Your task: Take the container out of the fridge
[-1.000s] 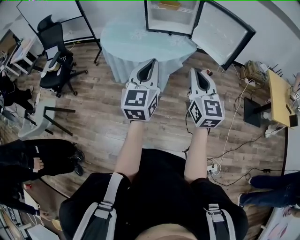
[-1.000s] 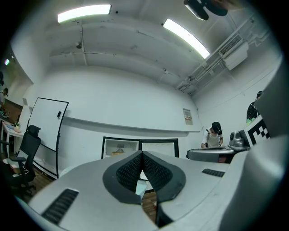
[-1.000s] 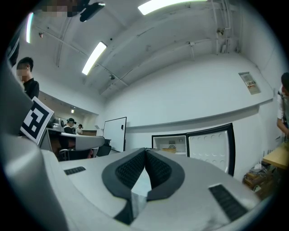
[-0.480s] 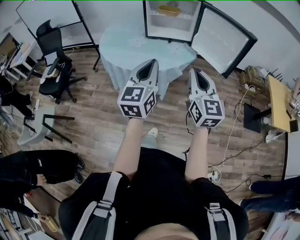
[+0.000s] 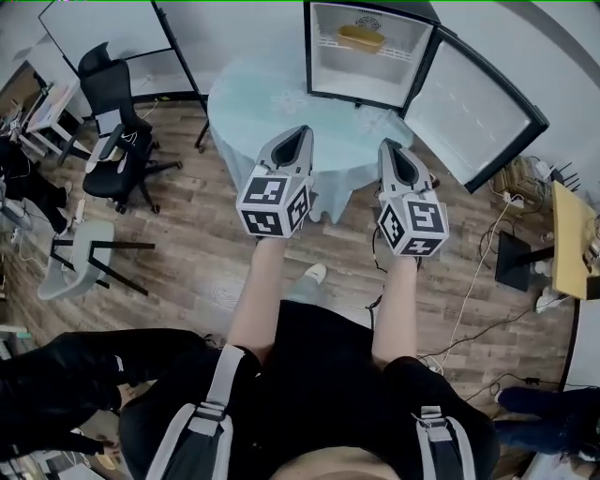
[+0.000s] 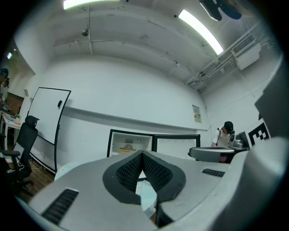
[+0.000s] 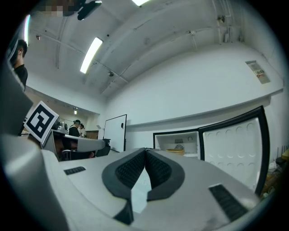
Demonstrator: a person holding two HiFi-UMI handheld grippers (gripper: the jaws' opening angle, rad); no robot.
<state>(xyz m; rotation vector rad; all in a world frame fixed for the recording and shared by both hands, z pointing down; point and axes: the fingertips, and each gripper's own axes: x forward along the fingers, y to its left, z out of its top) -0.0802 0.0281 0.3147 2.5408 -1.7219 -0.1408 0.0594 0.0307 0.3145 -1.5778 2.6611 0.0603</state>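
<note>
A small fridge [image 5: 370,56] stands open on a round table [image 5: 272,103] with a pale blue cloth. On its upper shelf sits a yellow container [image 5: 361,37], which also shows far off as the container [image 6: 125,148] and the container [image 7: 175,151] in the two gripper views. My left gripper [image 5: 302,131] and right gripper [image 5: 390,145] are held side by side over the table's near edge, well short of the fridge. Both are shut, their tips touching, with nothing between them. Each points toward the fridge.
The fridge door [image 5: 483,112] swings out to the right. A black office chair [image 5: 117,141] and a whiteboard [image 5: 98,28] stand at the left. Cables [image 5: 469,291] trail across the wood floor at the right, next to a wooden desk [image 5: 572,234]. A person in black [image 5: 84,375] is at lower left.
The person has stepped forward: the table and open fridge have come closer and lower in the head view. Both grippers keep their pose, shut.
</note>
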